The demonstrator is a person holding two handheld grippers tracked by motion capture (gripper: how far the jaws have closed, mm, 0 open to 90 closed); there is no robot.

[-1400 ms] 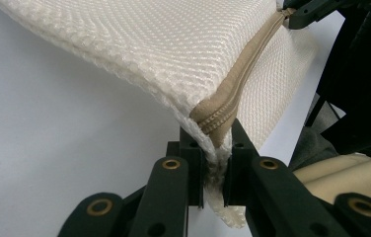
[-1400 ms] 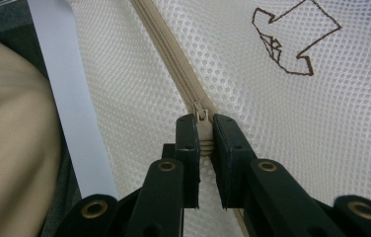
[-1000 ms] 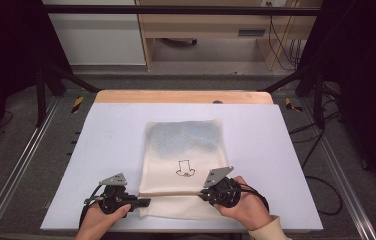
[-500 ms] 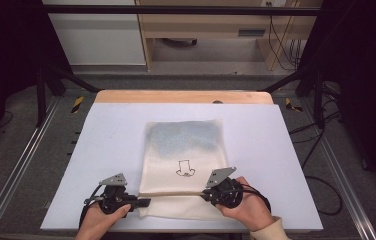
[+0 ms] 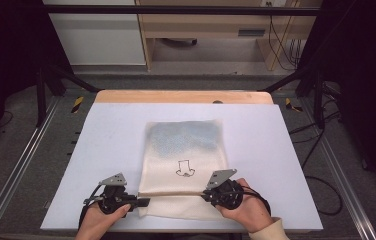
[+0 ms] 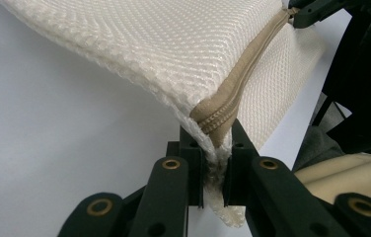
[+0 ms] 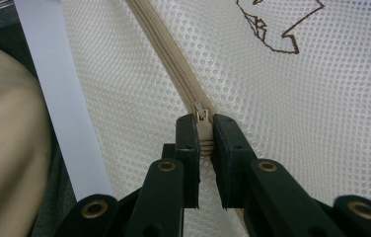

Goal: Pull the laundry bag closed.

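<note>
A cream mesh bag (image 5: 186, 150) lies flat on the white table (image 5: 101, 150), with something blue inside its far half and a small dark drawing (image 5: 185, 168) on it. A tan zipper (image 5: 176, 193) runs across its near end. My left gripper (image 5: 143, 202) is shut on the bag's left corner at the zipper's end (image 6: 217, 148), and lifts that edge a little. My right gripper (image 5: 207, 196) is shut on the zipper pull (image 7: 203, 126), at the right part of the zipper (image 7: 164, 44). The right gripper's tip (image 6: 302, 15) also shows far off in the left gripper view.
A wooden strip (image 5: 183, 96) edges the table's far side. Metal frame rails (image 5: 21, 165) run along both sides, with cables (image 5: 321, 185) on the floor at the right. A beige sleeve (image 7: 6, 148) lies close by the right gripper.
The right hand has shifted very slightly. The bag and the left gripper stay where they were.
</note>
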